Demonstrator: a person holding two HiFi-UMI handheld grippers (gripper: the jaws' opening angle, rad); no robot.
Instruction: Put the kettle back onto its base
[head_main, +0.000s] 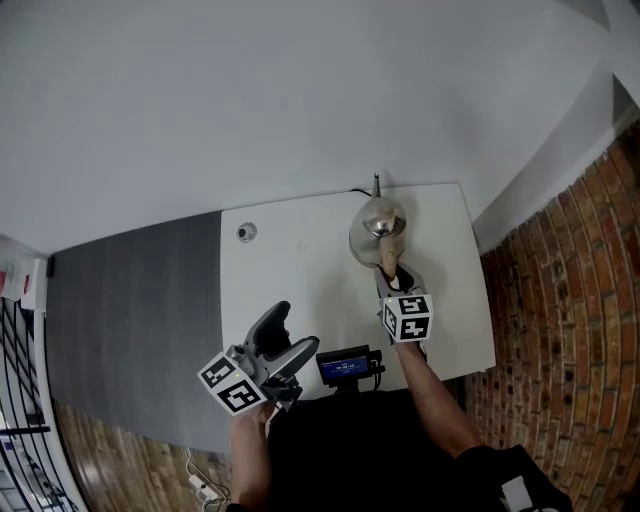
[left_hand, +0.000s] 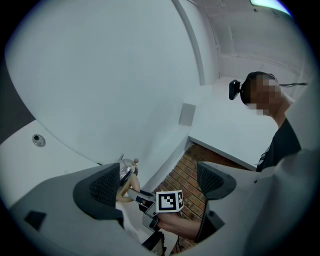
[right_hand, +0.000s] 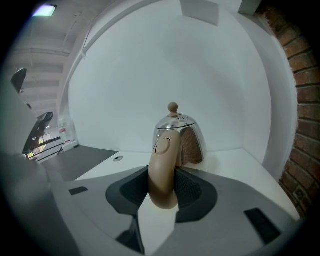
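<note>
A shiny steel kettle (head_main: 376, 226) with a knobbed lid stands at the back of the white table (head_main: 290, 280), and a dark cord runs from behind it. I cannot make out its base. My right gripper (head_main: 391, 275) reaches in from the near side. In the right gripper view the kettle (right_hand: 182, 135) is upright, and its tan handle (right_hand: 162, 170) sits between the pads of the right gripper (right_hand: 162, 189), which is shut on it. My left gripper (head_main: 296, 330) is held over the table's front left, open and empty. The left gripper view shows the left gripper (left_hand: 160, 182) wide apart, with the kettle (left_hand: 128, 169) far off.
A small round grommet (head_main: 246, 232) sits in the tabletop at the back left. A black device with a blue screen (head_main: 345, 366) is at the front edge. A brick wall (head_main: 560, 320) runs along the right, and grey floor (head_main: 130, 320) lies to the left.
</note>
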